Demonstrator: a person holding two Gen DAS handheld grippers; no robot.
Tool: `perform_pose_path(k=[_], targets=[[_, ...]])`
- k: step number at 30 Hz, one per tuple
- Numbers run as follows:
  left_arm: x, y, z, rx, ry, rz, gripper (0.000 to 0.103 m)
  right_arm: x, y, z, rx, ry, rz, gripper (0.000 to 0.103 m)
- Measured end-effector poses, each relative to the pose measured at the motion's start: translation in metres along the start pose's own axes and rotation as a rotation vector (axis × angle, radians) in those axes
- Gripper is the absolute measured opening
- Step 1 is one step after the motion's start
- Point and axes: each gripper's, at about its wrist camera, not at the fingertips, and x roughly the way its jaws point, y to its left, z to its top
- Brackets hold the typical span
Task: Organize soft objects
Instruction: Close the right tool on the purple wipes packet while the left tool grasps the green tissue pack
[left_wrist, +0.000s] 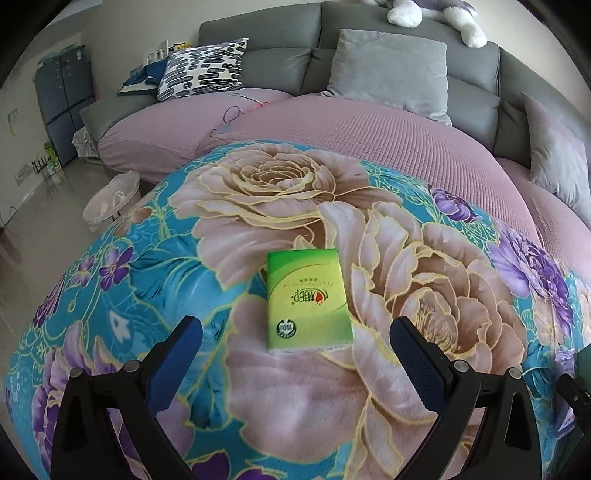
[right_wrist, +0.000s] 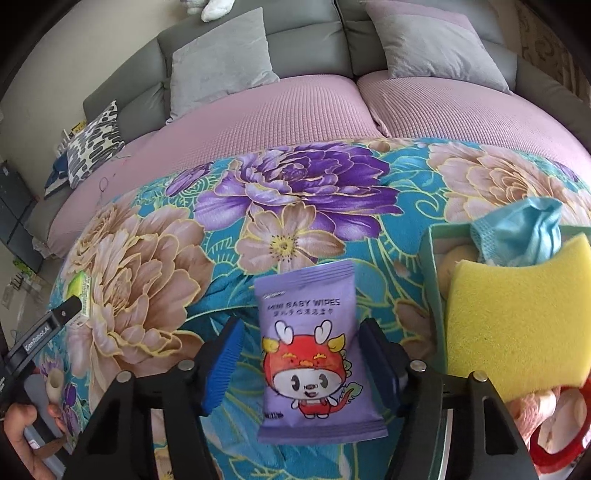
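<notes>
Glossy purple wipes pouch between spread right tool pads, on plush floral blanket.

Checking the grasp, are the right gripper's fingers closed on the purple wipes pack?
No, the wipes pack lies on the blanket between open fingers, with gaps.

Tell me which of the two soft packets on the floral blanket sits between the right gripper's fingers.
The purple baby wipes packet, printed with a red cartoon dragon, lies between the open right gripper. The green tissue pack instead lies ahead of the left gripper.
</notes>
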Motion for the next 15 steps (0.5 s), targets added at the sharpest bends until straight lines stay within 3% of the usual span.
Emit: perform_pose_path(k=[9, 13, 15], targets=[[0.011, -0.005, 0.004, 0.016, -0.011, -0.003, 0.1, 0.002, 0.002, 0.001, -0.023, 0.008, -0.013, 0.064], [0.014, -0.005, 0.003, 0.001, -0.004, -0.014, 0.08, 0.003, 0.002, 0.001, -0.032, 0.014, -0.021, 0.061], [0.016, -0.005, 0.003, 0.001, -0.001, -0.014, 0.079, 0.002, 0.002, 0.001, -0.034, 0.016, -0.02, 0.06]])
